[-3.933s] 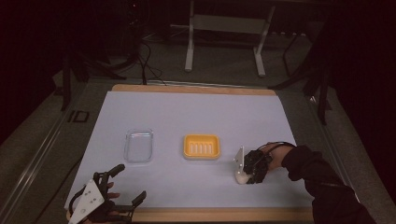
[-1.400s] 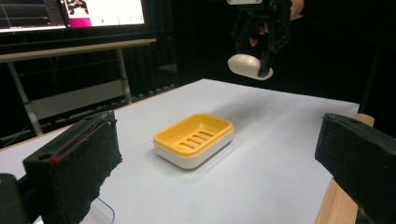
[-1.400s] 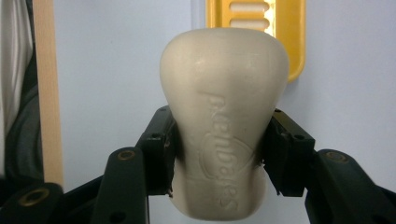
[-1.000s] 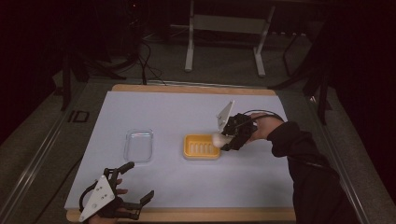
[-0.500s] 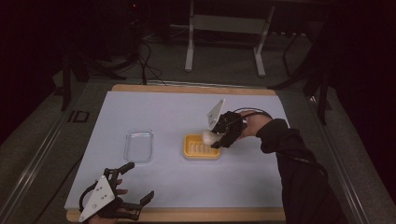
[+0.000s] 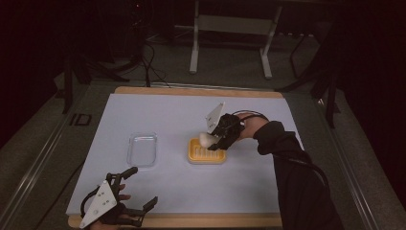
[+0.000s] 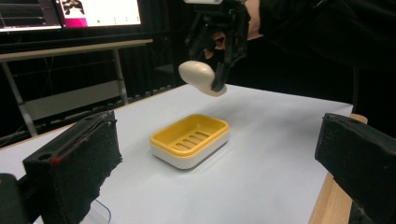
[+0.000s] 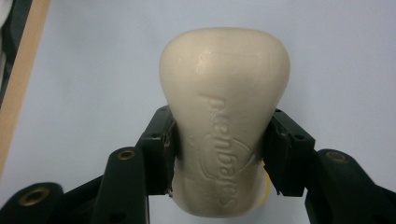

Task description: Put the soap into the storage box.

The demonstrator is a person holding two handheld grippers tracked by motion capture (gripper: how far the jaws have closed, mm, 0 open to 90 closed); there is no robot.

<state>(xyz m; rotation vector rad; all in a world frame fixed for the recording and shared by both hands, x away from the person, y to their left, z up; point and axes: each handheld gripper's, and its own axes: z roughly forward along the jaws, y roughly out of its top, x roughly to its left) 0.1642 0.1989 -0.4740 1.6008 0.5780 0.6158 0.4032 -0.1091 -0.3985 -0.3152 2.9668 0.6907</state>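
- Cream-coloured soap bar (image 6: 206,139) is hanging in the right gripper (image 6: 214,140) in the high view, held clear above the far left corner of the yellow soap dish (image 6: 207,152), which is sitting near the middle of the pale desk (image 6: 172,115). A clear plastic tray (image 6: 142,149) is lying to the left of the dish, well apart from it. The left gripper (image 6: 144,189) is resting at the near edge of the desk with its jaws spread and nothing between them.
- In the left gripper view, its own two black padded jaws are standing wide apart at the bottom corners, gripping nothing. Beyond them the soap dish (image 7: 190,140) is sitting on the desk (image 7: 275,154), its slotted floor bare. The right gripper (image 7: 212,70) is hovering above it, clamping the soap bar (image 7: 201,76) by one end, not touching the dish.
- In the right gripper view, the two pads are pressing on the narrow waist of the soap bar (image 8: 224,116) from either side, its wider end pointing away and embossed lettering facing the camera. A sliver of yellow dish (image 8: 267,184) is showing by the right pad.
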